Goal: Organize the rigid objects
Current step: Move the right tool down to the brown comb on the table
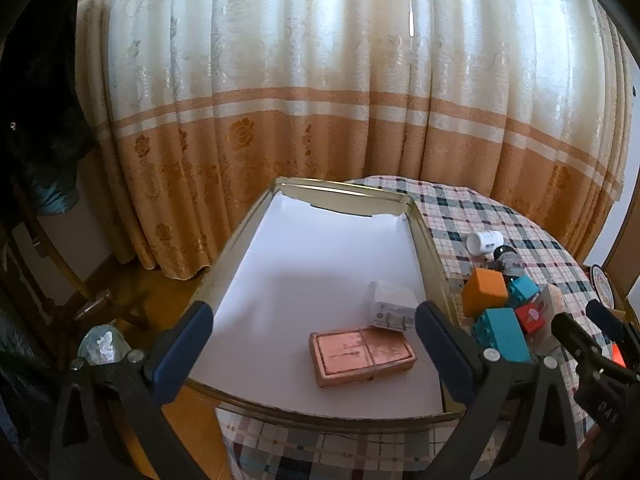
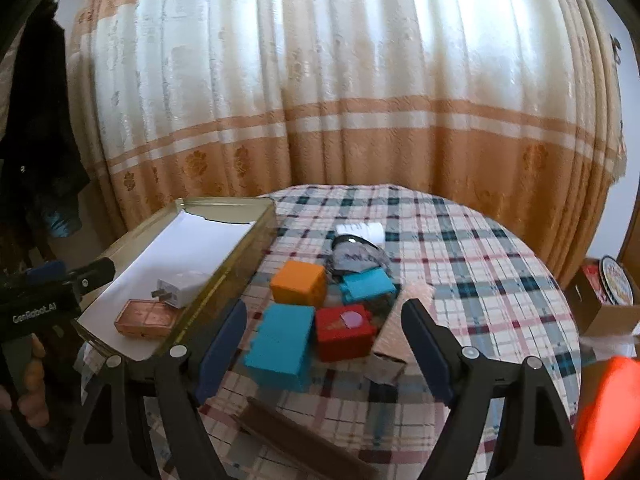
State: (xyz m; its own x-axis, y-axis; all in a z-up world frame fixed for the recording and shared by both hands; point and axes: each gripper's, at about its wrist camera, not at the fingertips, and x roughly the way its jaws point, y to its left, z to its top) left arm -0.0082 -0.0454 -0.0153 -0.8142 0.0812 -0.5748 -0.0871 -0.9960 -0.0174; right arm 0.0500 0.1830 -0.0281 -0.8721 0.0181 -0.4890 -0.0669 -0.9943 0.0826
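Observation:
A gold tin tray (image 1: pixel 348 189) lined with white paper holds a copper-coloured flat box (image 1: pixel 362 356) and a white plug charger (image 1: pixel 390 306). My left gripper (image 1: pixel 312 312) hovers over the tray's near edge, open wide, gripping nothing. On the checked tablecloth beside the tray lie an orange block (image 2: pixel 298 288), a large teal block (image 2: pixel 280 344), a red block (image 2: pixel 344 332) and a small teal block (image 2: pixel 366 286). My right gripper (image 2: pixel 326 308) is open just short of the red and large teal blocks, touching neither.
Behind the blocks lie a white bottle (image 2: pixel 360 230) and a dark grey bundle (image 2: pixel 356 258). A cardboard scrap (image 2: pixel 400 320) and a brown strip (image 2: pixel 296 436) lie near me. A cardboard box (image 2: pixel 604 312) stands to the right. Curtains hang behind the round table.

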